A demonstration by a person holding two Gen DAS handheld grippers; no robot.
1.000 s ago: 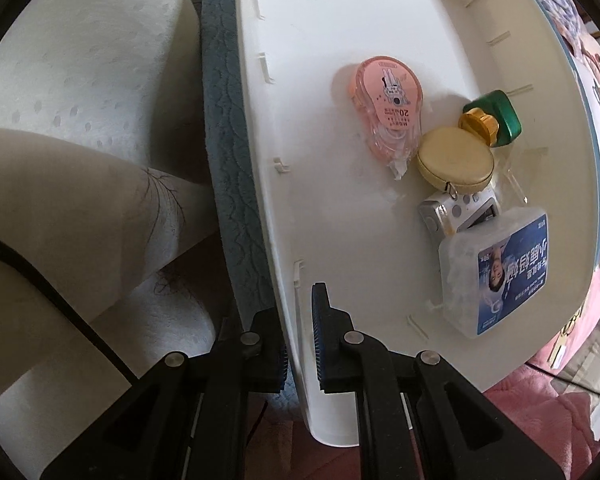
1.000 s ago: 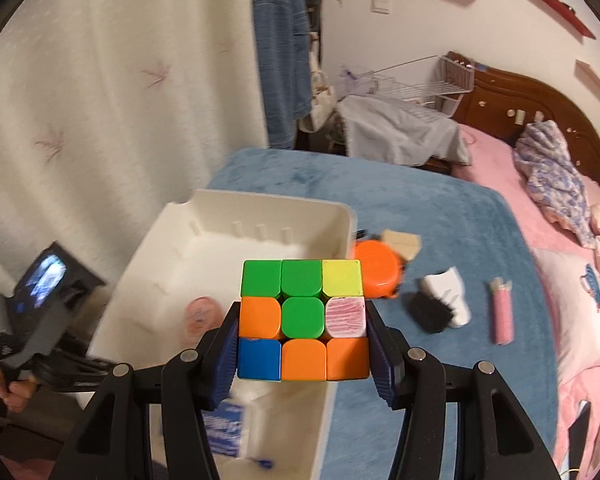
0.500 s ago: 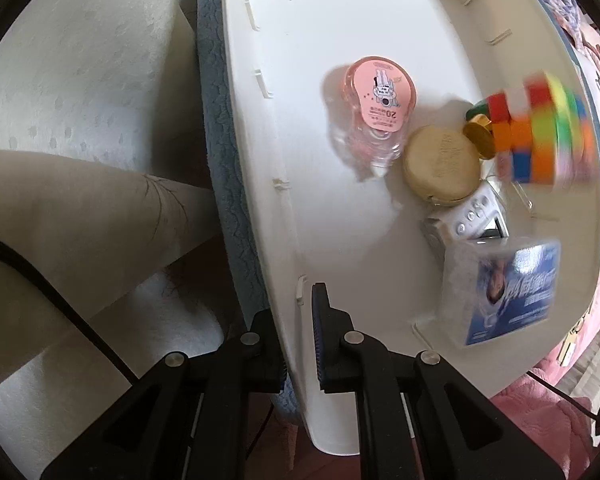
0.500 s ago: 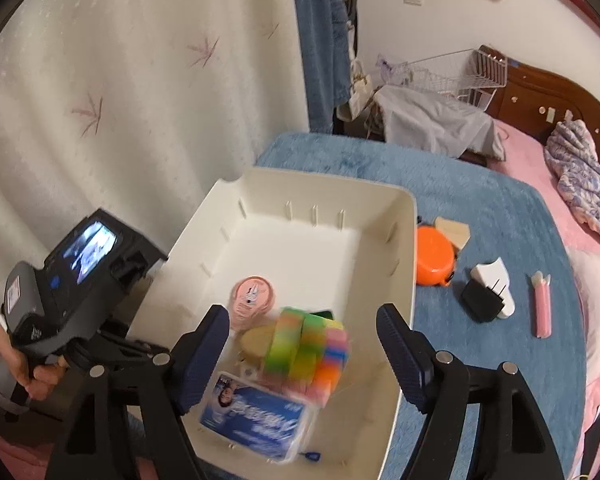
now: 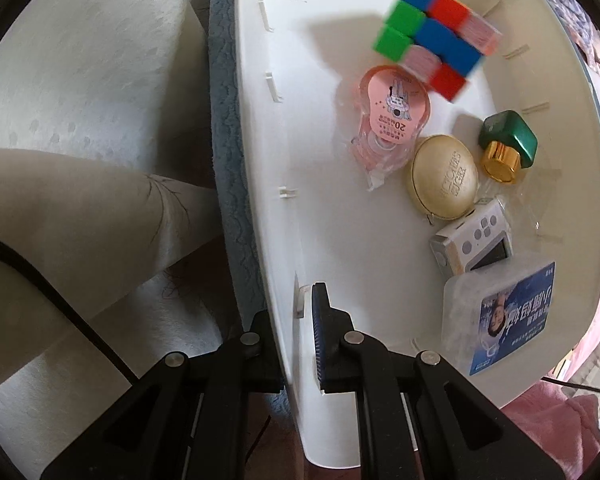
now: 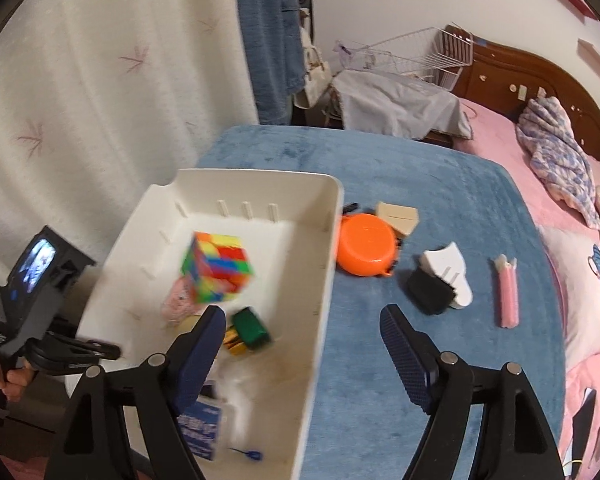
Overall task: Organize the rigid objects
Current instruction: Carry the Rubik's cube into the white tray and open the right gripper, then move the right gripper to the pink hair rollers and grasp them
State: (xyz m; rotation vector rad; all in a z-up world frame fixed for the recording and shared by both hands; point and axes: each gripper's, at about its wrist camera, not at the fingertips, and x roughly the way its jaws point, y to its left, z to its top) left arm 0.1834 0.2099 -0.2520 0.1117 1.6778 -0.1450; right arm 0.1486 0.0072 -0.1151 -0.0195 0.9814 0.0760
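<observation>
The puzzle cube [image 6: 217,268], gripped a second ago by the right gripper [image 6: 302,350], is now released into the white bin [image 6: 324,280]; the jaws are opening, nothing between them. It is blurred and tilted on a corner at the far end, with no long axis. The bin's near wall is pinched by the left gripper [image 5: 296,336].

Both grippers are showing black angular frames with silver round screws. The right gripper [image 6: 302,354] is wearing dark blue textured pads [image 6: 402,344]; the left gripper [image 5: 298,336] is carrying a small lit screen.
</observation>
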